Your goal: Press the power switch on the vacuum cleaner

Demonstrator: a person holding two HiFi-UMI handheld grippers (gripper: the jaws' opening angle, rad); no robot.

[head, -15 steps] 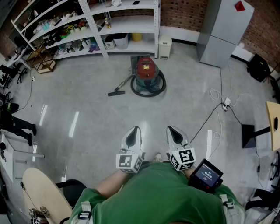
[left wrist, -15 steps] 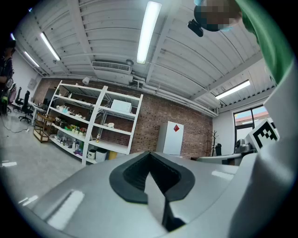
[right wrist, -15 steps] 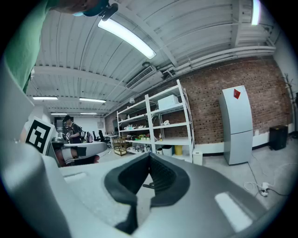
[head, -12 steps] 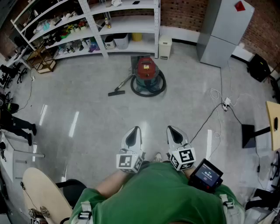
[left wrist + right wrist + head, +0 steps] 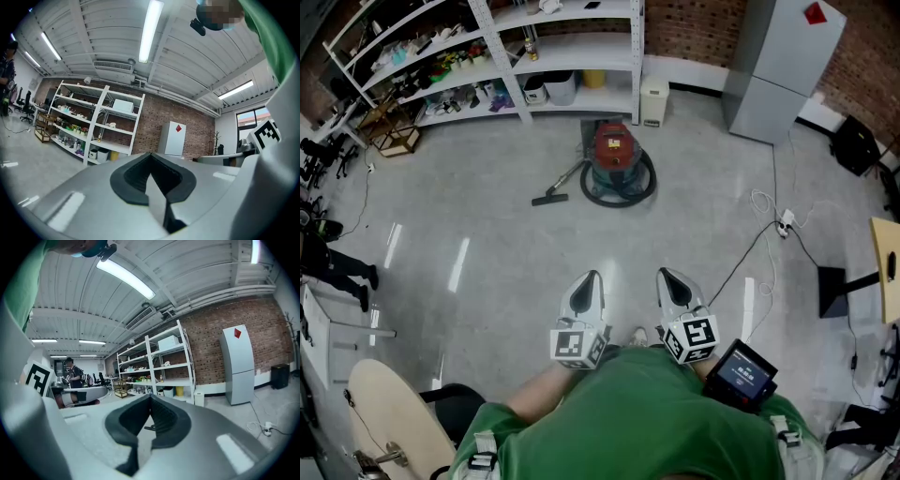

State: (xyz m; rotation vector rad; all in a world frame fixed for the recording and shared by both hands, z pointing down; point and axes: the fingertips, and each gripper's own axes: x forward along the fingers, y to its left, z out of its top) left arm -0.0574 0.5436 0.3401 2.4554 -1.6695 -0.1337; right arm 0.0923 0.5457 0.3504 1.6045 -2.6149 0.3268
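The red vacuum cleaner [image 5: 616,164] sits on the floor at the top middle of the head view, in front of the white shelves [image 5: 487,56]. Its black floor brush [image 5: 549,198] lies just to its left. The left gripper [image 5: 589,281] and the right gripper [image 5: 667,277] are at the bottom middle, close to the person's green shirt [image 5: 637,422] and far from the vacuum cleaner. Both have their jaws pressed together, with nothing in them.

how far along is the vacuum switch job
Done: nothing visible. In hand: nothing; the left gripper and right gripper are shut and empty, held near the person's body. To do: cross the floor to the vacuum cleaner by the shelves and press its switch.
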